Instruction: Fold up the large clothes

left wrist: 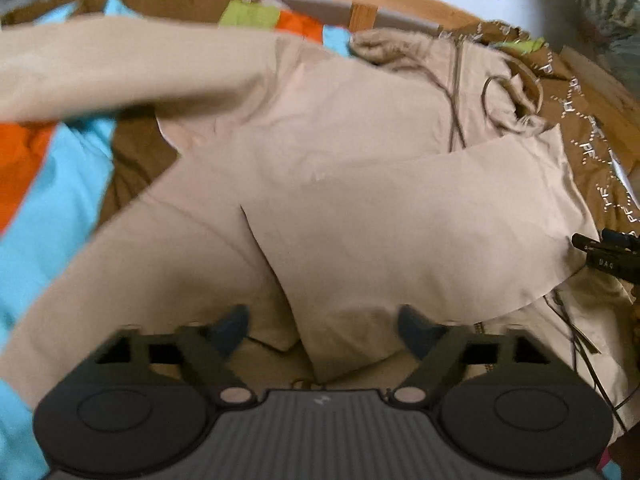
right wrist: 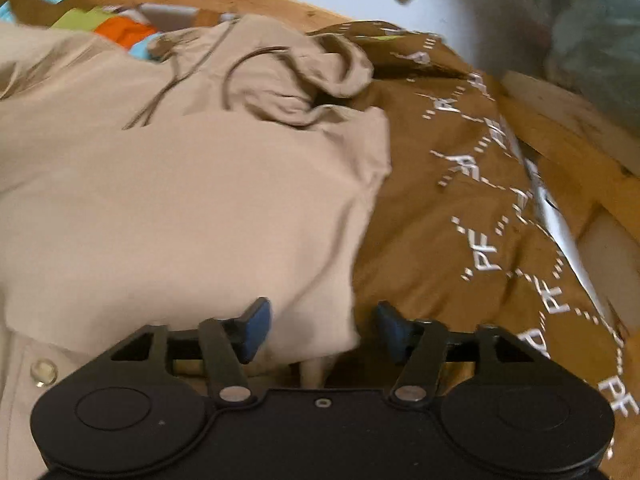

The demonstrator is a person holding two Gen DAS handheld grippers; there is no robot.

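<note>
A beige hooded jacket lies spread on the bed, hood and drawstrings at the far right. One sleeve is folded across the body; the other sleeve stretches left. My left gripper is open just above the jacket's lower part, holding nothing. The right gripper shows at the right edge beside the folded sleeve's cuff. In the right wrist view the jacket fills the left, and my right gripper is open with the folded sleeve's edge between its blue pads.
A brown bed cover with white "PF" lettering lies under the jacket, with blue, orange and green patches on the left. A wooden bed frame runs along the back and right. A white wall stands behind.
</note>
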